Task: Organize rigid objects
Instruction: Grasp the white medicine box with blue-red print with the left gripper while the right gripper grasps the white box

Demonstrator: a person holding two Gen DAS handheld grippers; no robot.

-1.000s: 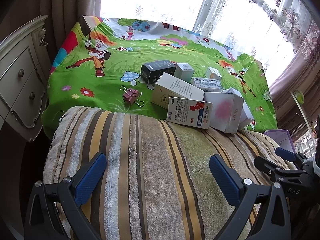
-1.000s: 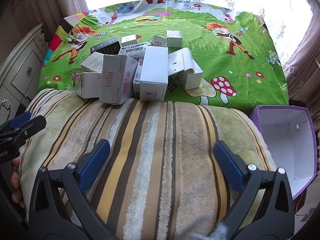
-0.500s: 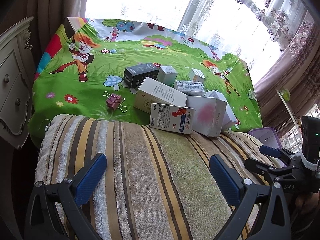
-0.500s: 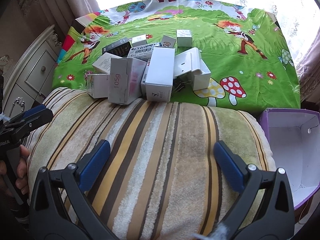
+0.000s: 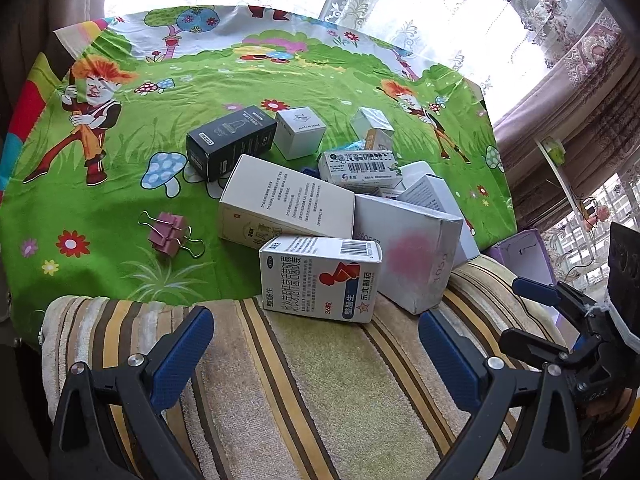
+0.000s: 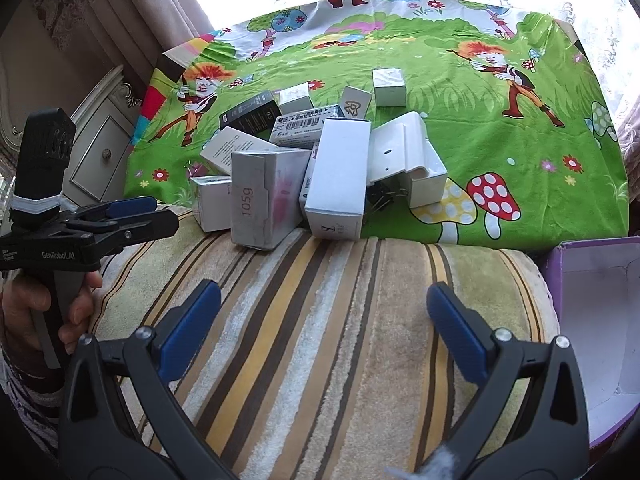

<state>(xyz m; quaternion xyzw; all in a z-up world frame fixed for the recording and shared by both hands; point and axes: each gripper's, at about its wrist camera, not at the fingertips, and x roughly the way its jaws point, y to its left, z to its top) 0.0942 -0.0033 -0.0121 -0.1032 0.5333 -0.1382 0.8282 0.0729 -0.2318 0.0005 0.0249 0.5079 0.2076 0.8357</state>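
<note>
A pile of small cardboard boxes lies on a green cartoon cloth point(image 5: 120, 184). Nearest my left gripper point(image 5: 316, 348) is a white medicine box with red print point(image 5: 320, 276); beside it are a white box with a pink blotch point(image 5: 412, 256), a long white box point(image 5: 286, 204) and a black box point(image 5: 232, 140). In the right wrist view the "105g" box point(image 6: 264, 196) and a tall white box point(image 6: 340, 176) face my right gripper point(image 6: 324, 320). Both grippers are open and empty above a striped towel point(image 6: 320, 320). A pink binder clip point(image 5: 168, 232) lies left of the pile.
An open purple box with a white inside point(image 6: 600, 312) stands at the right, beside the towel. A white drawer cabinet point(image 6: 100, 152) is on the left. A black binder clip point(image 6: 380, 196) lies under the pile. Curtains and a bright window are behind.
Both grippers have moved forward toward the pile, so the boxes look larger and closer. The left gripper has come into fuller view on the left of the right wrist view.
</note>
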